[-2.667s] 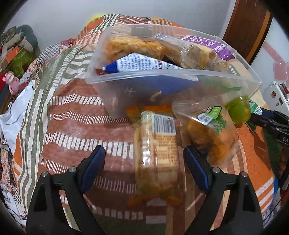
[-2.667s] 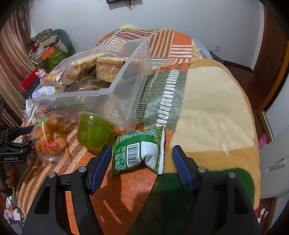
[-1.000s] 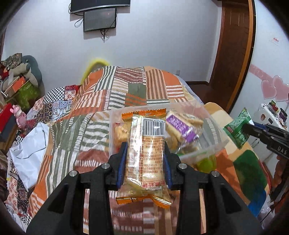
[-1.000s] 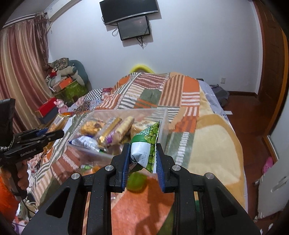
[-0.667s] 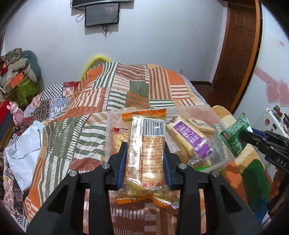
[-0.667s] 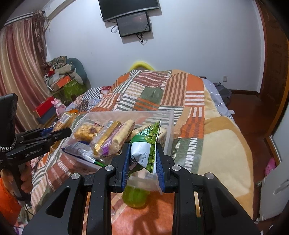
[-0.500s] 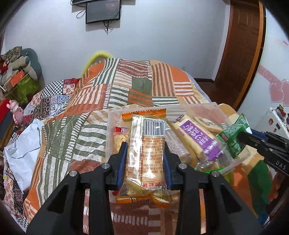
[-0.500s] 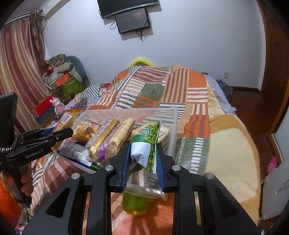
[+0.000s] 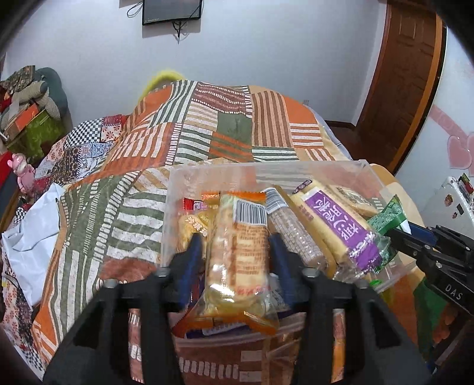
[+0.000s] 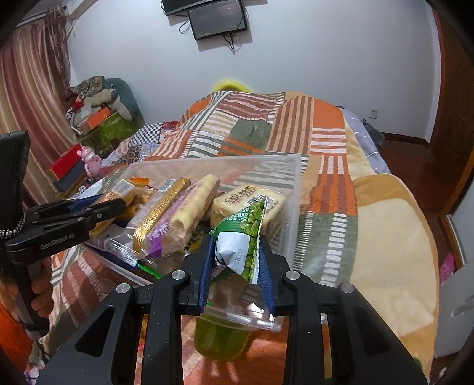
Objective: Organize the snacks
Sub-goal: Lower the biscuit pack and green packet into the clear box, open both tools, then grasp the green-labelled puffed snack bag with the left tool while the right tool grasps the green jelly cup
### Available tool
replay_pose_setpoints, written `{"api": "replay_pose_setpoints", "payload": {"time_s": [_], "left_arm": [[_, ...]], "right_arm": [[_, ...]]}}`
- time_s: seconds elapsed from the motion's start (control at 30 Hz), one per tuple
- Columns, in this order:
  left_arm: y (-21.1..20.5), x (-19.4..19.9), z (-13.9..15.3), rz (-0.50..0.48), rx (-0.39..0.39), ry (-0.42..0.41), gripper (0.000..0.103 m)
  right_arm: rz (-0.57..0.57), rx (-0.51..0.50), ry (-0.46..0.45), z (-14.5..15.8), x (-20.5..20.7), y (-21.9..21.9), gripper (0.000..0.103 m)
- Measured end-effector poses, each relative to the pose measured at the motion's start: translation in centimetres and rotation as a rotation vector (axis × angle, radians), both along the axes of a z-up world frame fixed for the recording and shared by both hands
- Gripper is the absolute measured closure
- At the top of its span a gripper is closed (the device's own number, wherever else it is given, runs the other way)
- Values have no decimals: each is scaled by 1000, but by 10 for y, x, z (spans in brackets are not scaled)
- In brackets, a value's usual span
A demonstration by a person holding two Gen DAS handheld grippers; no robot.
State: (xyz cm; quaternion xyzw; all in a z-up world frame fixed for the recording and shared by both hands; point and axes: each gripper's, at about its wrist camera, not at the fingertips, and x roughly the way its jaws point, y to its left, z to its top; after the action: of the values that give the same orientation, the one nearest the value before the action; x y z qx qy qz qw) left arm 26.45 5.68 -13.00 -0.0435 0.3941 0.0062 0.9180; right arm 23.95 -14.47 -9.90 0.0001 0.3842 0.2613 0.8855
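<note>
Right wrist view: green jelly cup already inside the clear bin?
No, the green jelly cup sits on the blanket outside the clear bin, just in front of its near corner.

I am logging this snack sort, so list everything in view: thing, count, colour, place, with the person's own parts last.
clear bin: 1, transparent, on the bed.
orange cracker pack: 1, orange and clear, in the left claw over the bin.
green pea packet: 1, green and white, in the right claw at the bin's near edge.
purple-label bar: 1, purple and yellow, lying in the bin.
gold bar: 1, gold, in the bin beside the purple one.
green jelly cup: 1, green, on the bed before the bin.
patchwork blanket: 1, orange, green, brown, covering the bed.
wall screen: 1, black, on the far wall.
left claw: 1, black with blue pads.
right claw: 1, black with blue pads.
</note>
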Motion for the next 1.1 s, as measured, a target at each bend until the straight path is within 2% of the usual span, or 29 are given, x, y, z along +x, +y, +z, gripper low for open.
{"api": "replay_pose_setpoints", "payload": {"time_s": [0.03, 0.13, 0.23, 0.4, 0.53, 0.7, 0.9, 1.1], "left_arm": [[-1, -3, 1, 3, 8, -9, 39], [-3, -13, 5, -3, 31, -27, 36], [-4, -23, 11, -6, 31, -32, 26], [-1, -41, 17, 1, 22, -32, 21], [0, -58, 19, 8, -5, -26, 13], [-5, -75, 15, 0, -14, -8, 12], [-15, -83, 0, -18, -48, 35, 12], [-37, -81, -24, -55, -44, 95, 12]], "right_arm": [[-6, -6, -3, 0, -1, -1, 76], [-8, -33, -13, 2, -3, -1, 74], [-2, -57, -30, 6, -7, -1, 68], [-8, -82, -91, 17, -20, -4, 42], [0, -87, -113, 23, -25, -7, 40], [8, -69, -101, 25, -37, -15, 37], [10, -68, -64, 13, -50, -20, 35], [16, -81, -1, -7, -50, -21, 35]]}}
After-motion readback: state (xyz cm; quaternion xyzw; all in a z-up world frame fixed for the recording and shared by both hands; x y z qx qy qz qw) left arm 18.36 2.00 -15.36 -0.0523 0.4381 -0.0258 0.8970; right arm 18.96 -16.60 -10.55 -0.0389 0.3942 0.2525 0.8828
